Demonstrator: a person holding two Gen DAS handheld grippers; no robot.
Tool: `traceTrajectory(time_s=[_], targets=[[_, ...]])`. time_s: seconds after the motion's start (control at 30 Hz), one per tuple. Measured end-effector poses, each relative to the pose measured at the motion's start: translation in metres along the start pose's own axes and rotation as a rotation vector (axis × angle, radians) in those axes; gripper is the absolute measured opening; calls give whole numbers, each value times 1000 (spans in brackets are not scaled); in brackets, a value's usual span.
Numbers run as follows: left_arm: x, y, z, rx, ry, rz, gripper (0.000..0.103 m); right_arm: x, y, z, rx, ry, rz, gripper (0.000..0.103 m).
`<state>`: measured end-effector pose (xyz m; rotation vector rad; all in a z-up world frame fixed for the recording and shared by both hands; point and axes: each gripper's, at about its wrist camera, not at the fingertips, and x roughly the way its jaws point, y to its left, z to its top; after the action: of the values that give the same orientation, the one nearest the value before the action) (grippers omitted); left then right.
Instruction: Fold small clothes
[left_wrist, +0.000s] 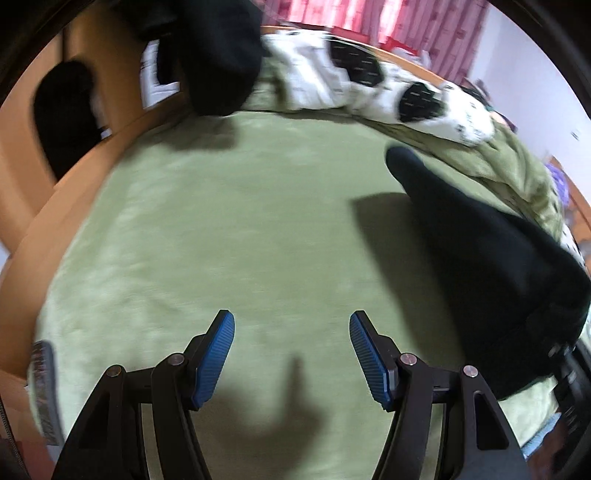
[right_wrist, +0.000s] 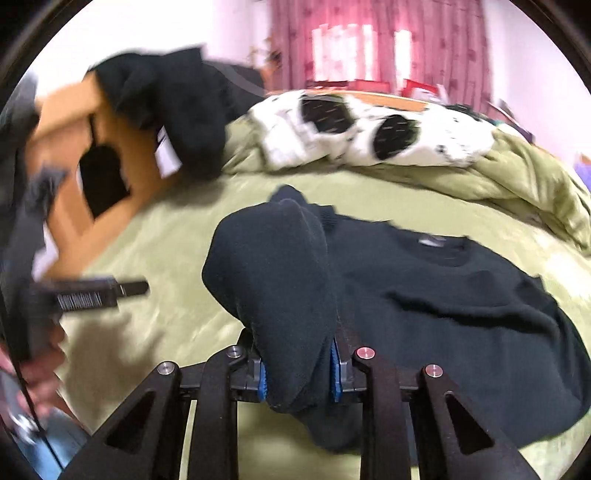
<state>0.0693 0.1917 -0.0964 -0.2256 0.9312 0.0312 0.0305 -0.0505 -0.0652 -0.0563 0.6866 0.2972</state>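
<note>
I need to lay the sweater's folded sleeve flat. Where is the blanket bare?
Bare green blanket lies ahead of the open left claw, left of the black sweater. Crowded: spotted bedding at the far edge, hanging dark clothes far-left.

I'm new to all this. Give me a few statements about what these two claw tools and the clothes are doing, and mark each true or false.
1. The right gripper is clamped on part of the black sweater. True.
2. The left gripper holds a sock. False: its fingers are apart, holding nothing.
3. The sweater lies on a green blanket. True.
4. The curtains are blue. False: they are pink-red.
</note>
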Motion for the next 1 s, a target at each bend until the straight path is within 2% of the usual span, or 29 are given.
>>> traceTrajectory(time_s=[0.17, 0.33, 0.57, 0.67, 0.77, 0.8, 0.87, 0.9, 1.0], targets=[[-1, -76, 9, 89, -14, -50, 63, -38, -74, 12, 92, -71, -64, 22], [4, -144, 10, 151, -13, -102, 63, -72, -157, 2, 199, -99, -124, 21], [16, -228, -7, 234, -17, -167, 63, -93, -262, -55, 334, -46, -221, 20], [19, -255, -13, 248, -8, -212, 63, -89, -304, -86, 433, 10, -196, 20], [24, -275, -18, 273, 3, -235, 63, -84, -331, -108, 527, 58, -115, 27], [26, -283, -21, 285, 6, -231, 63, -86, -338, -113, 544, 58, -106, 36], [31, -293, -23, 303, 16, -219, 63, -95, -346, -118, 545, 40, -167, 47], [33, -296, -24, 307, 21, -216, 63, -101, -348, -119, 534, 25, -187, 50], [40, -304, -29, 314, 40, -203, 63, -107, -356, -116, 511, 15, -183, 50]])
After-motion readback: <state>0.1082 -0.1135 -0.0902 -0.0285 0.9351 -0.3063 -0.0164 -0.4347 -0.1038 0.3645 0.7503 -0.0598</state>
